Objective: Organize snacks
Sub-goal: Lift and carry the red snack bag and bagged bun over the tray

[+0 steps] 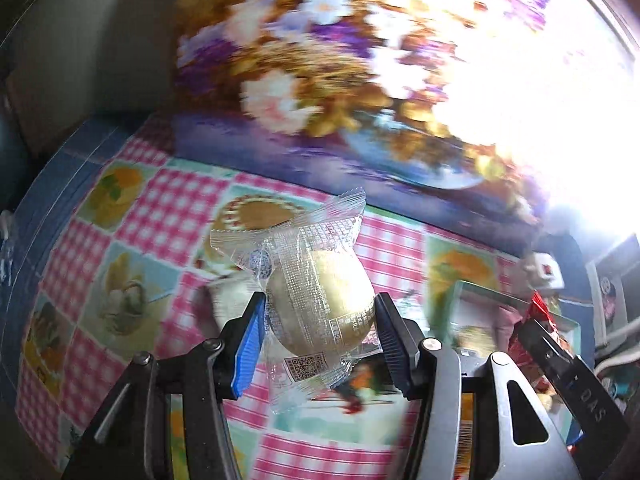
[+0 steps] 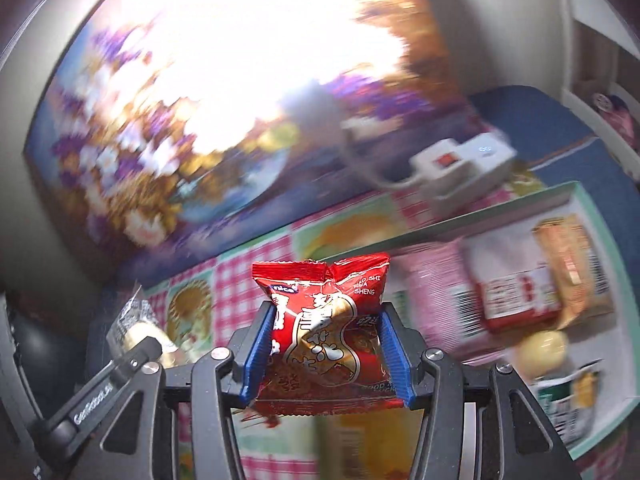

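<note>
My left gripper is shut on a round pale bun in a clear wrapper, held above the pink checked tablecloth. The same bun shows at the left of the right wrist view, with the left gripper's finger over it. My right gripper is shut on a red snack packet with white and gold print. That red packet and the right gripper's dark finger appear at the right edge of the left wrist view. To the right lies a mint-green box that holds several snack packets.
A flower painting leans along the back of the table, washed out by glare. A white power strip with a red switch lies behind the box. A blue surface borders the cloth.
</note>
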### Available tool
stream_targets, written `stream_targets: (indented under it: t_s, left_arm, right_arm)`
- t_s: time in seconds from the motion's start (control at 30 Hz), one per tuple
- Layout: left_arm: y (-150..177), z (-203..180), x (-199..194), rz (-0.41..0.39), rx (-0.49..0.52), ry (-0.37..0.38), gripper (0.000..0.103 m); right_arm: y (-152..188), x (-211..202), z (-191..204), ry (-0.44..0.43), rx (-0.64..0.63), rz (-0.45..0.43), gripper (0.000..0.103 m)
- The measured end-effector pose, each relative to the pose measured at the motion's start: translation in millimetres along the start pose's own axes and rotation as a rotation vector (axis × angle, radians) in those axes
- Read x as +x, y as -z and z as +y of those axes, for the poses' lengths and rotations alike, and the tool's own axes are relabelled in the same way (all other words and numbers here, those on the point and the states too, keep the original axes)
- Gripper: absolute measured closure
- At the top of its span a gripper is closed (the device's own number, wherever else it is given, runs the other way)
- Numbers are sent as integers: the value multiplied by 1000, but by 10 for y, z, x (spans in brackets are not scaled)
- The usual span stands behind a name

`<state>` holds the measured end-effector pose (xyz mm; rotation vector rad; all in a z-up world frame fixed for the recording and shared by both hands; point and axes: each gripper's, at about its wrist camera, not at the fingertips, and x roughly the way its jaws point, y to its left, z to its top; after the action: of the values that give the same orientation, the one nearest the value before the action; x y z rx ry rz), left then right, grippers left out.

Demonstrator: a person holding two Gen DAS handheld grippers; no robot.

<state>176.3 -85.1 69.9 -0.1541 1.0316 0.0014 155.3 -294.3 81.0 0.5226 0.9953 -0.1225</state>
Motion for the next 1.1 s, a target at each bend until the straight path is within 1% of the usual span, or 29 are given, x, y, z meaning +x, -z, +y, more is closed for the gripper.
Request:
stream_targets:
  t_s: [0.17, 0.3, 0.4, 0.5, 0.63, 0.73, 0.83, 0.93, 1.1]
  left_arm:
    - [80, -448, -5, -4, 72, 53, 47]
    - [185, -735, 55, 8, 113, 99, 47]
    - [280, -943, 90, 12, 153, 131, 47]
    - [391, -1138, 113, 6, 213, 160, 47]
    - [528, -1385, 168, 9, 311, 185, 47]
    - [616, -1500, 221, 21, 366, 186, 47]
    - [661, -1524, 307, 46, 386, 172, 47]
    - [635, -1494, 333, 47, 380, 173, 47]
    - [612, -1460, 362, 47, 385, 150, 47]
  right_arm:
    - [-114, -86, -358, 33, 60, -23, 49]
    - [-178, -145, -648, 68, 103, -39, 49]
    - [-210, -194, -867, 79, 143, -54, 49]
    - [-220, -268, -1084, 93, 182, -70, 49]
    - [-248, -283, -1268, 134, 195, -78, 49]
    - [-244, -238, -1312, 139, 193, -65, 49]
    - [-242, -171, -1291, 148, 181, -48, 49]
    - [-238, -102, -1234, 152, 160, -31, 48]
    - [-200, 29, -1106, 157, 118, 3, 47]
